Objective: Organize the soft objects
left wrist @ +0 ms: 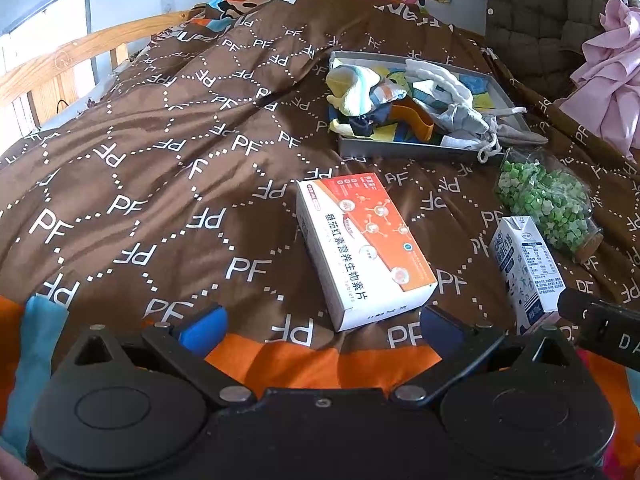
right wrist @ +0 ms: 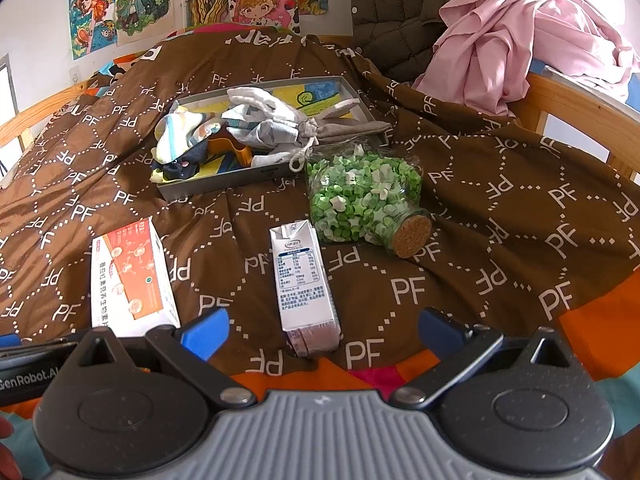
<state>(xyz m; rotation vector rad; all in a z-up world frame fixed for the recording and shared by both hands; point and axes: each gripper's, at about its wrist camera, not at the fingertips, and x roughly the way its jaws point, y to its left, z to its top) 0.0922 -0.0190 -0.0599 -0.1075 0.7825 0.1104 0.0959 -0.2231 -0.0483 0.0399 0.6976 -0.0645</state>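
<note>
A grey tray (left wrist: pixel 404 151) (right wrist: pixel 224 186) lies on the brown bed cover and holds a pile of soft things: socks (left wrist: pixel 360 92) (right wrist: pixel 180 136), a white glove (right wrist: pixel 260 104), a grey drawstring pouch (left wrist: pixel 468 120) (right wrist: pixel 344 126). An orange plastic piece (left wrist: pixel 416 118) lies among them. My left gripper (left wrist: pixel 320 330) is open and empty, low at the near edge of the bed. My right gripper (right wrist: pixel 322 332) is open and empty too, just behind the milk carton.
An orange-and-white medicine box (left wrist: pixel 364 248) (right wrist: pixel 132 276), a small milk carton (left wrist: pixel 524 272) (right wrist: pixel 304 292) and a corked glass jar of green paper stars (left wrist: pixel 548 204) (right wrist: pixel 368 196) lie on the cover (left wrist: pixel 160 184) before the tray. Pink cloth (right wrist: pixel 520 24) hangs over the wooden rail at right.
</note>
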